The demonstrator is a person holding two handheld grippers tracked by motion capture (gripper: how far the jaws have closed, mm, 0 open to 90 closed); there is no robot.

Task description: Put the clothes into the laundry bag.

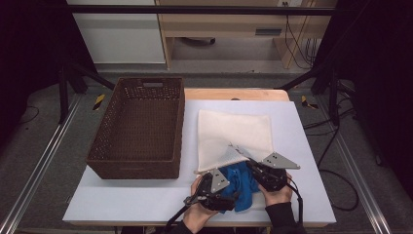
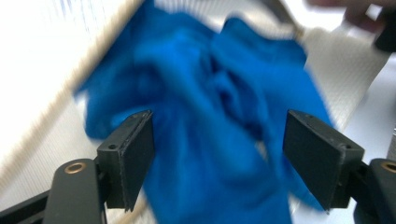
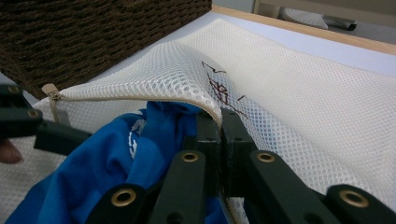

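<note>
Right fingers (image 3: 219, 128) clamping the lifted edge of the white mesh laundry bag (image 3: 299, 93); left fingers (image 2: 219, 154) released, straddling the crumpled blue cloth (image 2: 210, 107).

High view dim at edges, table evenly lit; left gripper view motion-blurred, overexposed upper left.

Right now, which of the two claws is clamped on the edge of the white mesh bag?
The right claw: it is shut on the white mesh laundry bag's zipped edge, lifting it. The left claw stands open around the crumpled blue cloth garment.
</note>
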